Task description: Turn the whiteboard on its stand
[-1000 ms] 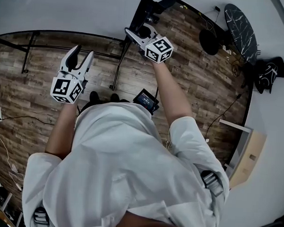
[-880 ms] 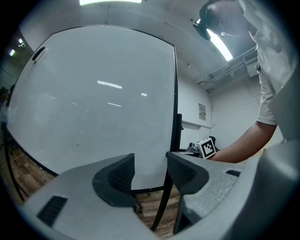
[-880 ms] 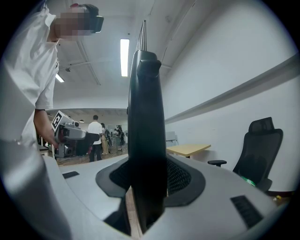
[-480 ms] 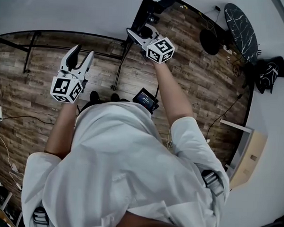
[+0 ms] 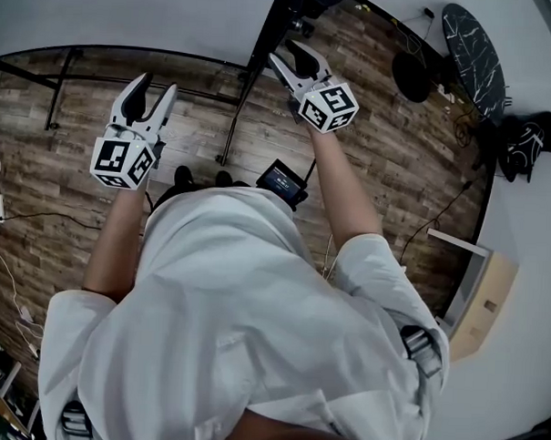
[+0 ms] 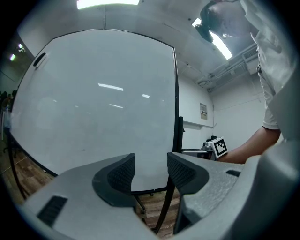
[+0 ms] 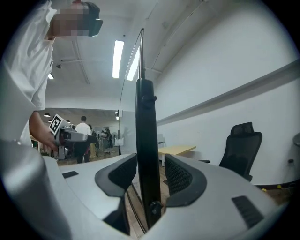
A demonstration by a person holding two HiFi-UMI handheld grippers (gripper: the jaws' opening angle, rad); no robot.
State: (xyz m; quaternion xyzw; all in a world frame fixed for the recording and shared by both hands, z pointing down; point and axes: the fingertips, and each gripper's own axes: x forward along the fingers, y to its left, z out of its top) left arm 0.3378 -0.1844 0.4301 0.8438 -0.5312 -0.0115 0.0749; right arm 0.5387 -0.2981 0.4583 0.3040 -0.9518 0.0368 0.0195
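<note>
1. While the person stands close to the whiteboard (image 6: pixel 103 93), both grippers are held out level toward it: the left gripper (image 5: pixel 155 86) faces the board's pale front and the right gripper (image 5: pixel 287 53) is at its side edge
2. The left gripper's jaws stand apart with nothing between them. Through the gap show the board's face and its dark lower frame, with the wooden floor (image 6: pixel 154 211) below. The board lies ahead of these jaws, clear of them
3. The right gripper sits astride the black upright post (image 7: pixel 146 122) of the stand. The post runs straight up between the two jaws, and the board shows edge-on as a thin line rising above it
4. Its jaws have just been opening. The post is between them but not clamped: a gap shows beside the right pad, and the left pad sits close against the post, touching or not I cannot tell
5. From the left gripper's side, the right gripper shows just past the board's right edge and the post
6. Beyond the post, a black office chair (image 7: pixel 241 145) stands near the wall
</note>
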